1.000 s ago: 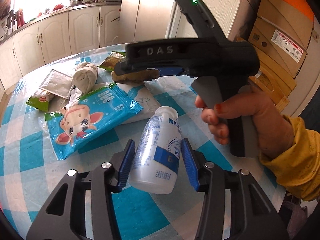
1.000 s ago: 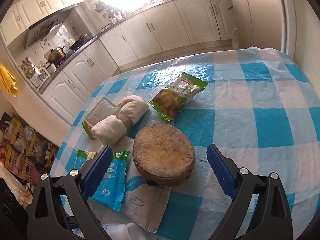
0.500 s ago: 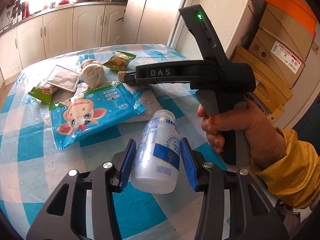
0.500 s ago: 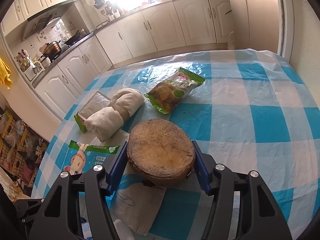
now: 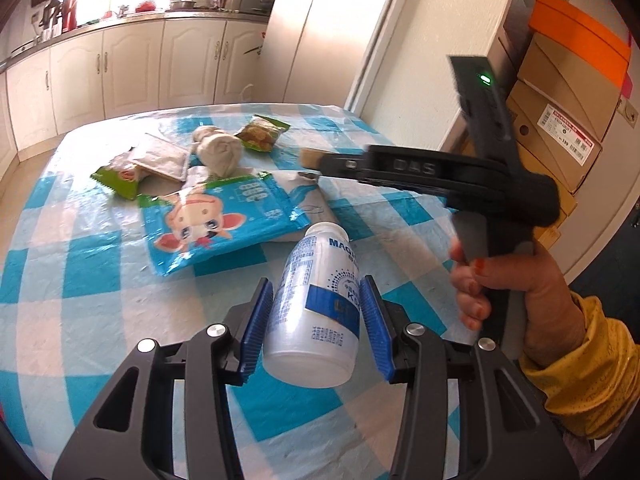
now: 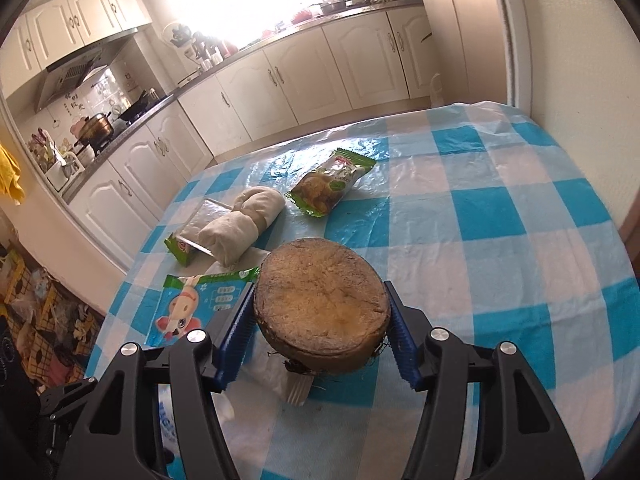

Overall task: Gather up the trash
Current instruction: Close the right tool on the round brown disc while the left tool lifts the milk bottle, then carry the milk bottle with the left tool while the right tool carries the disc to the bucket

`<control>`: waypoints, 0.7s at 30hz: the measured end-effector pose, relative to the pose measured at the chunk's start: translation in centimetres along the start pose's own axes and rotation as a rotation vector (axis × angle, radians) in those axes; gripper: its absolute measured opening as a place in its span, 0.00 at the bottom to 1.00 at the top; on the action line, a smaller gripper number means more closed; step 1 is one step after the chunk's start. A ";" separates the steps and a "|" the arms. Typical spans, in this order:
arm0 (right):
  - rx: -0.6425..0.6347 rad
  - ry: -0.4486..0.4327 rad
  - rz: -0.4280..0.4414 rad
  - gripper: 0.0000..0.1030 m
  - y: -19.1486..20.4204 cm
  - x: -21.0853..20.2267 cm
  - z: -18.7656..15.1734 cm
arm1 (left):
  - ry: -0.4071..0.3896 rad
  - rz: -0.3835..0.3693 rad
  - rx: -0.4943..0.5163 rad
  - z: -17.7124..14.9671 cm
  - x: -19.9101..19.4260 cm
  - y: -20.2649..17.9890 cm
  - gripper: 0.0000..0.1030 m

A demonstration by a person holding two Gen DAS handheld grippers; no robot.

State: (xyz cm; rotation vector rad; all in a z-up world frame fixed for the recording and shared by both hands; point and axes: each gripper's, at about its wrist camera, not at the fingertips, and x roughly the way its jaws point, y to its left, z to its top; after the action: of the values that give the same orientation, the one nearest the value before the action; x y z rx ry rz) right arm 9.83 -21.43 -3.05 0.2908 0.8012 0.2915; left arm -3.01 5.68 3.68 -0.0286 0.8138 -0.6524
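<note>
Left gripper (image 5: 316,326) clamping white bottle (image 5: 316,304), lifting near blue wipes pack (image 5: 218,222). Right gripper (image 6: 320,334) squeezing brown disc (image 6: 322,312) above pack. Snack bag (image 6: 330,188), green wrapper (image 6: 192,240), paper roll (image 6: 240,228) beyond pack, awaiting collecting.

There are 2 grippers: the left gripper (image 5: 316,320), closed on 1 white bottle (image 5: 316,308), and the right gripper (image 6: 320,334), closed on 1 round brown coconut-like husk (image 6: 322,306). On the checked tablecloth (image 6: 500,208) lie 3 flat packets: 1 blue wet-wipe pack (image 5: 224,220) near the middle, 1 green snack bag (image 6: 330,186) toward the far edge, and 1 green-and-silver wrapper (image 6: 198,232) toward the left edge. There is also 1 rolled beige cloth bundle (image 6: 244,224) touching that wrapper, and 1 white plastic bag (image 5: 316,200) under the wipe pack.
</note>
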 end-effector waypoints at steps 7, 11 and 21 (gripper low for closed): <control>0.002 -0.014 0.006 0.60 1.2 -2.3 -1.8 | -0.016 0.033 -0.048 -1.3 -2.3 1.4 0.45; -0.006 -0.006 0.018 0.60 2.2 -3.1 -2.7 | -0.039 0.058 -0.079 -2.1 -4.2 2.5 0.45; -0.071 0.027 0.082 0.60 7.4 -4.4 -5.3 | -0.090 0.110 -0.156 -4.4 -8.6 5.4 0.45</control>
State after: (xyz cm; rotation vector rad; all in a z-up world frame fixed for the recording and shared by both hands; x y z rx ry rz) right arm 1.92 -15.44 -1.00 0.2539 0.8049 0.4006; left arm -7.50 15.70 4.95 -0.1528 0.7723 -0.4797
